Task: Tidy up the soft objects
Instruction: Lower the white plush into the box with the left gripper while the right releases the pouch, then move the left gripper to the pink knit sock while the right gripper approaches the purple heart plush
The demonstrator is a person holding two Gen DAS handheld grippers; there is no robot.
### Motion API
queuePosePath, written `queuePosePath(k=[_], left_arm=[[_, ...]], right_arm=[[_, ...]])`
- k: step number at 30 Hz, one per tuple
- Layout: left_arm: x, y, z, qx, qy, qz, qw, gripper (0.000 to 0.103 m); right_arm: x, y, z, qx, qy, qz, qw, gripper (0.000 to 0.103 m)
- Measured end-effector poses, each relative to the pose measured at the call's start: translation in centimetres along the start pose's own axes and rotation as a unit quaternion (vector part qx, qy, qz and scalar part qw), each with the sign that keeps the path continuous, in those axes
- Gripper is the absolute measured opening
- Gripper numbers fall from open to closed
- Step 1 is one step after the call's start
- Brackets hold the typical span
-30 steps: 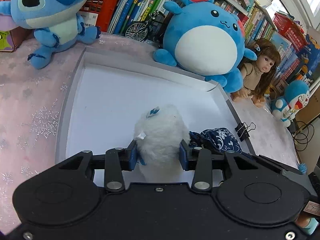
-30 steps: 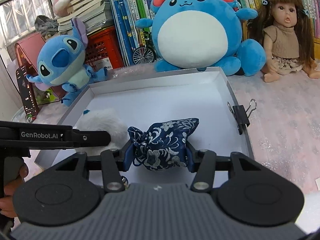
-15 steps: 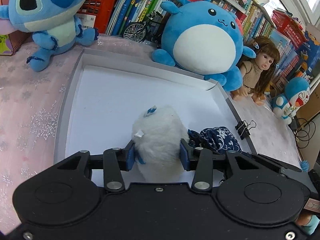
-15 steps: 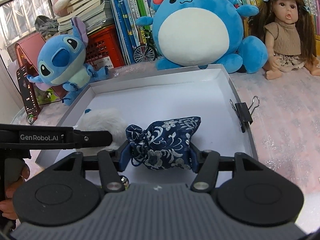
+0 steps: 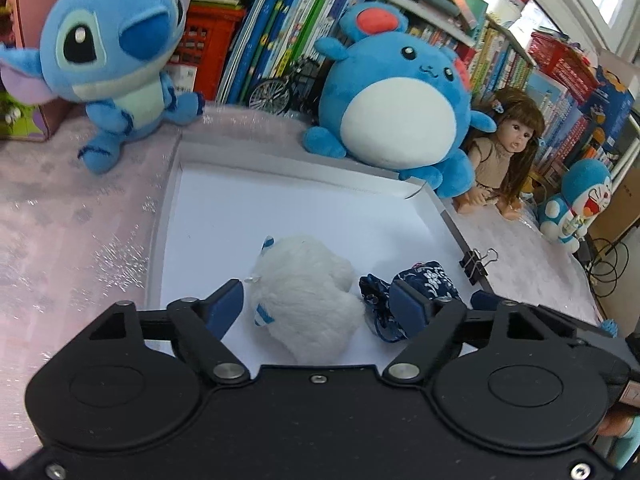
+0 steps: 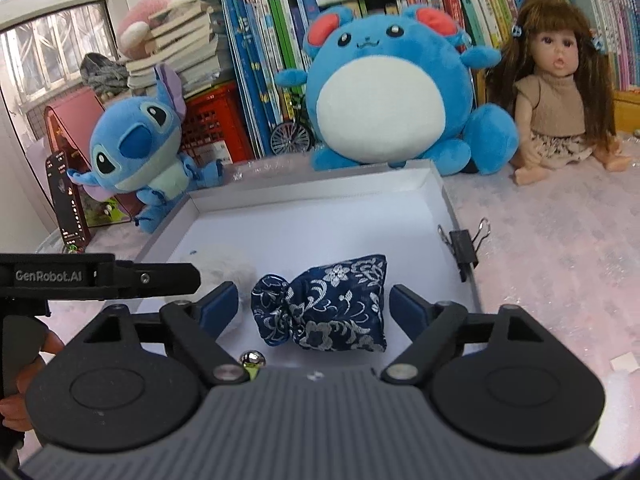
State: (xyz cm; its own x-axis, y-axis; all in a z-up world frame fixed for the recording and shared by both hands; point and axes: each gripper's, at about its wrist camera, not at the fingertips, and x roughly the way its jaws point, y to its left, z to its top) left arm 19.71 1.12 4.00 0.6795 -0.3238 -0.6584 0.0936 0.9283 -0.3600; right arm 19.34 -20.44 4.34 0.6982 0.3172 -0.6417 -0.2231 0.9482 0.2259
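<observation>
left gripper: fingers opening, clear of the fluffy white plush toy lying between them | right gripper: fingers opening, released from the navy floral drawstring cloth pouch | both soft items lie side by side, near front of the shallow white cardboard tray on the pink tabletop
</observation>
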Motion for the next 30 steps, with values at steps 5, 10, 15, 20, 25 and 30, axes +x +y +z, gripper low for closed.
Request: queuePosePath(k=[5,10,15,20,25,30], left_arm=[[-2.3,-0.8,-0.7,0.024,-0.017,0.003,0.9996,0.085],[-4.3,-1.3,-1.9,0.035,-0.034,0.004,0.9988,0.088],[-5.6,-1.3,-3.3,0.040,-0.034,0.007,0.9986,0.089],[-6.8,-1.0,-4.8,0.036,-0.037,-0.001,0.9987,0.089],[-8.1,-1.3,-6.3,0.058,-0.045,0.004,0.9973,0.091],[-8.9,-1.2,-7.5,0.062,-0.047,0.005,0.9970,0.092]], right_arm=[[-1.8,0.6,-0.3,-0.015,-0.018,-0.002,1.000,0.093],[-3.9,1.3,-0.9,-0.034,-0.042,-0.010,0.999,0.097],[-5.6,1.9,-1.8,-0.048,-0.055,-0.008,0.997,0.100],[-7.0,2.3,-3.0,-0.052,-0.070,-0.006,0.996,0.103],[-8.1,2.7,-4.0,-0.058,-0.083,-0.012,0.995,0.103],[-9.0,3.0,-5.0,-0.060,-0.092,-0.017,0.994,0.103]])
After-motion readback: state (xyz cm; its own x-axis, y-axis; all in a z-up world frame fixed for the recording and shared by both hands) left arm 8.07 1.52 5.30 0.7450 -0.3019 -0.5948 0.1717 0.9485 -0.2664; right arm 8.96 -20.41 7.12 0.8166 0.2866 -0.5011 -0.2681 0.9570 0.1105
